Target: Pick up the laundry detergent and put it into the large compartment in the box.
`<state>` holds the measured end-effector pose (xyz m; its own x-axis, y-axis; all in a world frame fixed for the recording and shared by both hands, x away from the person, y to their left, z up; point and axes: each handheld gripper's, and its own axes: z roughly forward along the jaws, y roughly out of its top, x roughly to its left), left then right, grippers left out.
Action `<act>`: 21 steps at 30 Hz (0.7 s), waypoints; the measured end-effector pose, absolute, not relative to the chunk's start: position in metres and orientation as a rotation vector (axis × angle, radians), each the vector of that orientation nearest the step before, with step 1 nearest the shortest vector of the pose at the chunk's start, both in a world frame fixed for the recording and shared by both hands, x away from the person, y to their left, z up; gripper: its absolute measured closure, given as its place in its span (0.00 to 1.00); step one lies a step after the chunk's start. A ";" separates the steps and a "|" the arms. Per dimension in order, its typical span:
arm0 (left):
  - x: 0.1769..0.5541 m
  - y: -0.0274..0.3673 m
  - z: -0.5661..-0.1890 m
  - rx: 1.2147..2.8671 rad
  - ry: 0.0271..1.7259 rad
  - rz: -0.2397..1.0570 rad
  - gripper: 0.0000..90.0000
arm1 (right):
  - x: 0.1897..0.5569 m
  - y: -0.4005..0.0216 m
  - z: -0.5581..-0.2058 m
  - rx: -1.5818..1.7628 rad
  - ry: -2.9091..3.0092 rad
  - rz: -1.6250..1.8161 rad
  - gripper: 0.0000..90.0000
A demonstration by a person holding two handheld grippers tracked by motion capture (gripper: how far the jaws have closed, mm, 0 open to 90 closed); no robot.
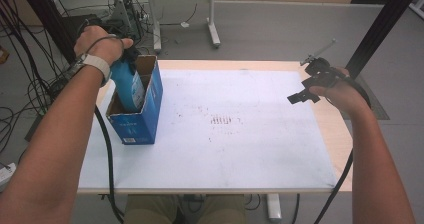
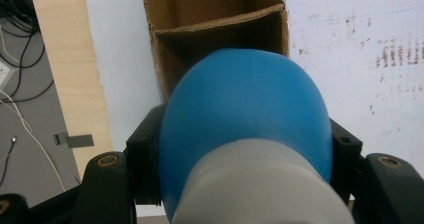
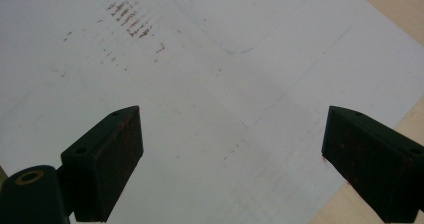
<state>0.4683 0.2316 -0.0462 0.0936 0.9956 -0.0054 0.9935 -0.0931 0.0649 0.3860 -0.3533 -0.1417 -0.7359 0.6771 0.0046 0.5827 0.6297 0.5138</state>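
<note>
Fingers of the left gripper (image 2: 245, 149) are clamping the rounded blue plastic bottle (image 1: 127, 86) by its shoulders, one black pad on each side. Seen from above, the bottle is standing partly inside the open-topped blue cardboard box (image 1: 145, 114), tilted a little, at the left end of the white-sheeted counter (image 1: 240, 149). Inside the box, a brown cardboard divider (image 2: 220, 24) is showing just beyond the bottle. Over at the right edge, the right gripper (image 1: 302, 91) is hovering, its fingers (image 3: 107, 159) spread wide apart with nothing between them.
</note>
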 end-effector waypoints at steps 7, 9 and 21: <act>0.470 0.228 -0.060 2.308 2.073 0.054 0.41 | 0.387 -0.353 -0.142 1.044 2.661 0.736 0.11; 0.469 0.227 -0.064 2.307 2.070 0.064 0.41 | 0.386 -0.352 -0.141 1.045 2.661 0.736 0.11; 0.472 0.224 -0.087 2.313 2.062 0.045 0.41 | 0.386 -0.351 -0.142 1.051 2.664 0.729 0.11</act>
